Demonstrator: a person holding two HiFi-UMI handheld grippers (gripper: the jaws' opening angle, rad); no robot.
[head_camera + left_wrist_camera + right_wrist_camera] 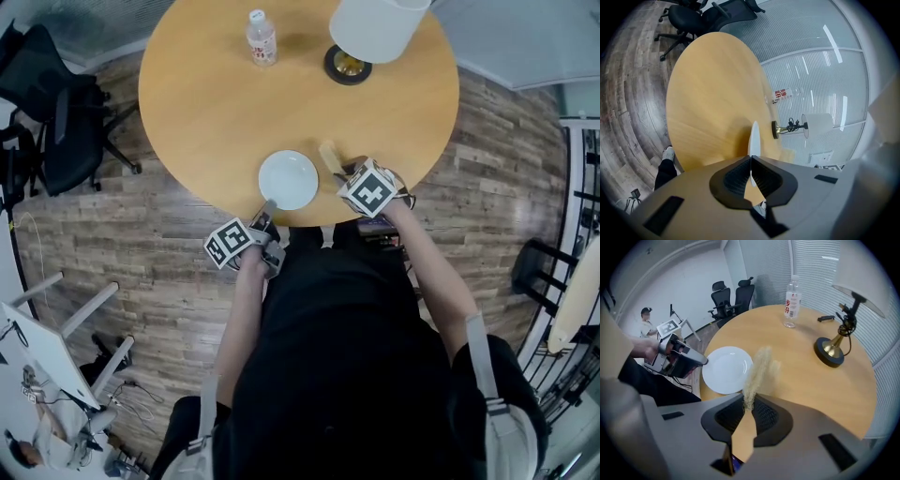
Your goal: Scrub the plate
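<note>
Left gripper (751, 160), closed, is pinching the rim of the round white ceramic plate (289, 180), which is lying near the round wooden surface's (206, 103) front edge. Right gripper (749, 403) is clamping a tan fibrous scrubber (758, 369) just beside the plate. Scrubbing seems about to begin, calling for a short sideways move onto the plate. A clear plastic bottle (262, 37) and a white-shaded lamp (375, 26) are standing well apart.

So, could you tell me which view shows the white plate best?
The head view: the plate shows its face from above. The right gripper view has the brush across its edge; the left gripper view shows it edge-on.
</note>
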